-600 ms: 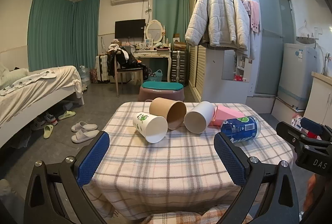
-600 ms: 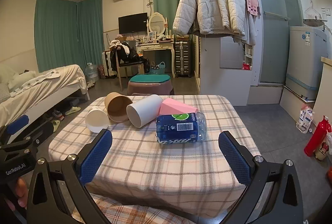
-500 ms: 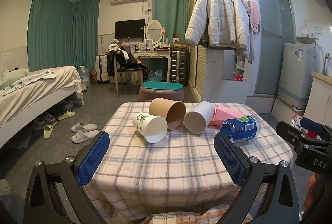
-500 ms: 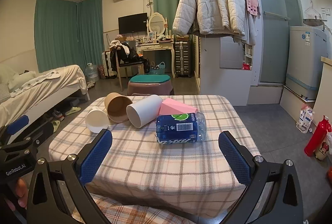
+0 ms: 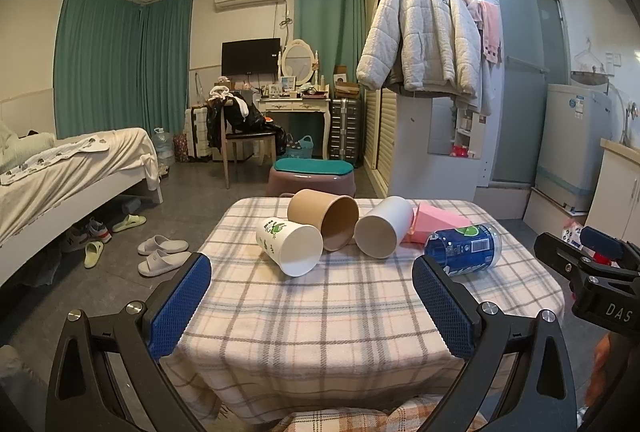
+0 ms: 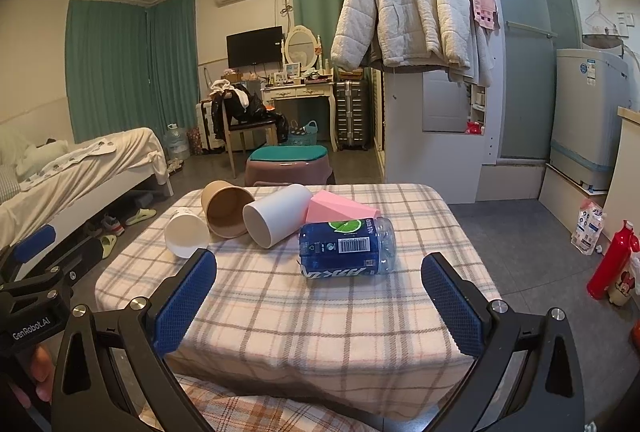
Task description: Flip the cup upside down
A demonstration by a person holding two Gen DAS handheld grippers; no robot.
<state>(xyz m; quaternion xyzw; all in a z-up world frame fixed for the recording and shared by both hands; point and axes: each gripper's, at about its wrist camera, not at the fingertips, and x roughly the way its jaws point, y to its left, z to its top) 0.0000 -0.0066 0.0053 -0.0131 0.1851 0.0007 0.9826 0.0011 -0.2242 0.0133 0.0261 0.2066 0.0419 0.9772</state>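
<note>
Three cups lie on their sides on a plaid-covered table (image 5: 320,320), mouths toward me: a white cup with a green print (image 5: 290,246) (image 6: 186,236), a brown paper cup (image 5: 324,218) (image 6: 226,207) and a plain white cup (image 5: 384,226) (image 6: 276,213). My left gripper (image 5: 312,308) is open and empty, held short of the table's near edge. My right gripper (image 6: 316,306) is open and empty, also near the front edge. Each gripper shows at the edge of the other's view.
A blue plastic bottle (image 5: 464,250) (image 6: 346,246) lies on its side at the table's right, with a pink box (image 5: 438,226) (image 6: 340,209) behind it. Beyond the table stand a stool (image 5: 312,175), a bed (image 5: 60,175) at left and a wardrobe at right.
</note>
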